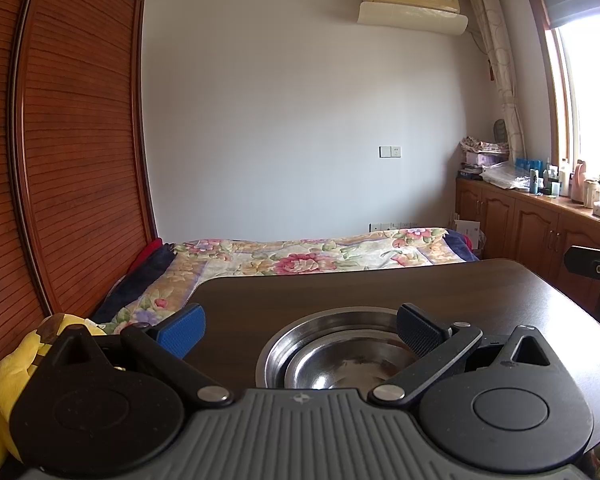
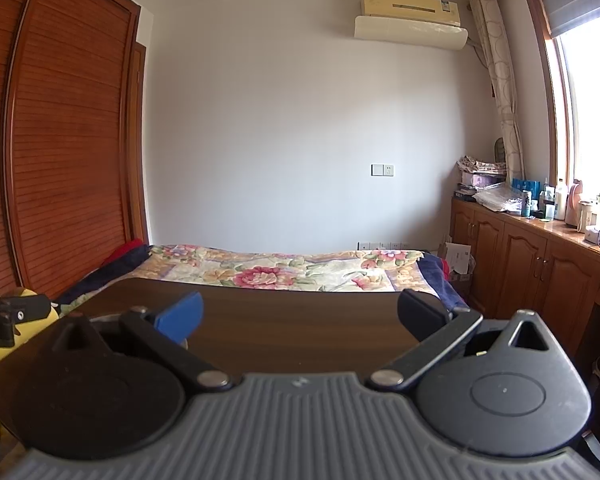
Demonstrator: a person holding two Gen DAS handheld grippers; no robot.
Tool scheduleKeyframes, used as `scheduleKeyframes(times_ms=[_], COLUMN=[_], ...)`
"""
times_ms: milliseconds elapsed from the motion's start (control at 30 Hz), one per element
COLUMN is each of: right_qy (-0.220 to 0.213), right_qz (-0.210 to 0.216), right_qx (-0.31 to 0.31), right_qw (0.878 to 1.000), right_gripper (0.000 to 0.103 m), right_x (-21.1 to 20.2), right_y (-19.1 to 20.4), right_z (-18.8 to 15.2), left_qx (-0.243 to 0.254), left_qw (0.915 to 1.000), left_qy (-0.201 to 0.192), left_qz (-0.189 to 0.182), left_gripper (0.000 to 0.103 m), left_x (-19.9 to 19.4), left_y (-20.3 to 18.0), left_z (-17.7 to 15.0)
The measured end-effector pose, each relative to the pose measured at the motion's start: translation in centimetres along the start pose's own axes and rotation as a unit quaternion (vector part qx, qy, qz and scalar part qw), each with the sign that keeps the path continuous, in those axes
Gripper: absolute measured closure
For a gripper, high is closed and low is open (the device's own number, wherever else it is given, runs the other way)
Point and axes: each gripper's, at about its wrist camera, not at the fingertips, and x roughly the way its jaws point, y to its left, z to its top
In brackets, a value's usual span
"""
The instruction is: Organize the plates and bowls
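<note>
Two steel bowls [image 1: 340, 360], a smaller one nested in a larger one, sit on the dark wooden table [image 1: 480, 296] in the left wrist view. My left gripper [image 1: 300, 334] hangs open just above and in front of them, its black pad over the bowls' right rim. In the right wrist view my right gripper [image 2: 300, 318] is open over bare table [image 2: 300, 320] with nothing between its fingers. A sliver of steel rim [image 2: 184, 345] peeks out beside its blue pad [image 2: 180, 318].
Beyond the table lies a bed with a floral quilt [image 1: 300, 256]. A slatted wooden wardrobe [image 1: 72, 140] stands left, a yellow plush toy [image 1: 12, 380] at the table's left edge. Cluttered wooden cabinets [image 1: 540, 232] run along the right under the window.
</note>
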Motion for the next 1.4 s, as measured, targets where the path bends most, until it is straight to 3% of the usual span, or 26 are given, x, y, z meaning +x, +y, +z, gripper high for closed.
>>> scheduleKeyframes(times_ms=[1400], right_qy=[0.007], right_qz=[0.003], right_qx=[0.002], right_qw=[1.0], right_gripper=[0.0], right_x=[0.11], right_y=[0.03], right_z=[-0.39], left_qx=[0.0], left_qw=[1.0], left_qy=[0.004], left_qz=[0.0], left_gripper=[0.0], left_x=[0.14], left_y=[0.13], left_z=[-0.33])
